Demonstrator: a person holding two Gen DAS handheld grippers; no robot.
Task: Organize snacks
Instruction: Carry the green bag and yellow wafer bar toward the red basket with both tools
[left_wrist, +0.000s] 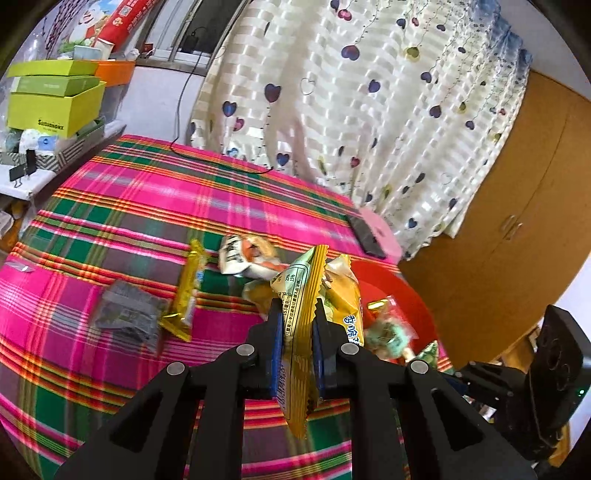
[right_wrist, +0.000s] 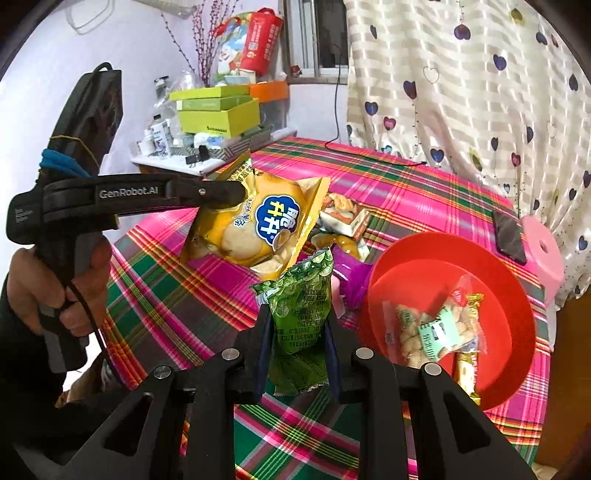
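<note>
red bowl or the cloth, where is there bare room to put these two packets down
The red bowl is bare along its far and left side; wrapped snacks crowd its near right. The plaid cloth is open beyond the grey packet. The loose pile by the bowl is crowded.

Both views are bright and strongly saturated, lit by soft daylight that glows through the heart-print curtain (left_wrist: 369, 110), which is close to washed out in the left wrist view. Shadows are faint; only thin ones sit under the packets on the plaid cloth (left_wrist: 129, 206). Glare streaks the yellow snack bag (right_wrist: 255, 225) and the red bowl (right_wrist: 517, 295). Fisheye distortion bends the cloth's stripes and curves the wardrobe (left_wrist: 517, 221), with black vignetting in every corner. Far clutter is soft, and the nearest black claw parts are slightly blurred
</note>
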